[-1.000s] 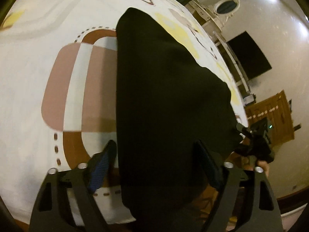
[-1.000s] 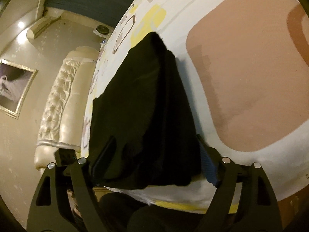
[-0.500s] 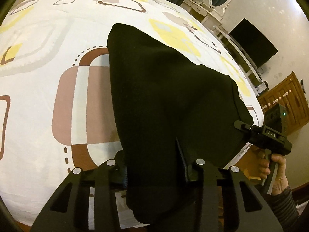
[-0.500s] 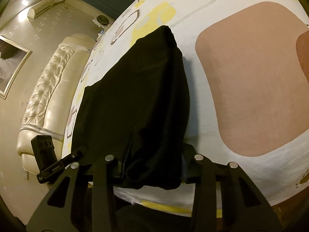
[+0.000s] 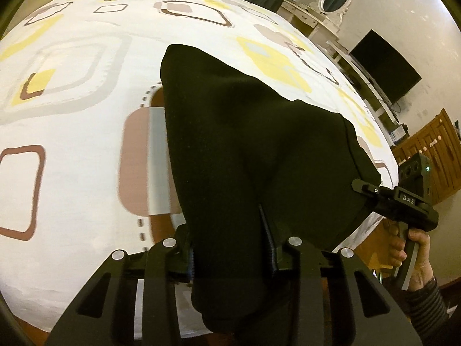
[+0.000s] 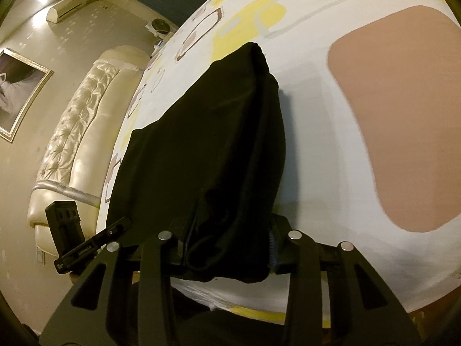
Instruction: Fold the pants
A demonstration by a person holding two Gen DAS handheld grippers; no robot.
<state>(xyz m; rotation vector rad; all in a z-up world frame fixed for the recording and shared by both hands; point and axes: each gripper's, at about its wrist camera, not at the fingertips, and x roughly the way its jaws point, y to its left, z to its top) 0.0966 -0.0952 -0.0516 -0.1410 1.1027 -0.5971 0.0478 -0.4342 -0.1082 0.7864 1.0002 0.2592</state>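
left gripper (image 5: pixel 230 255): jaws closing on pants (image 5: pixel 253 144) hem | right gripper (image 6: pixel 229 245): jaws clamped on the other corner | pants: at near edge of bed (image 5: pixel 80 92), lifted | beyond: headboard (image 6: pixel 75 132), TV (image 5: pixel 386 65)

A patterned bed sheet (image 5: pixel 86 92) is being flanked by a tufted cream headboard (image 6: pixel 72 132), a dark television (image 5: pixel 384 66), and wooden cabinets (image 5: pixel 432 150).
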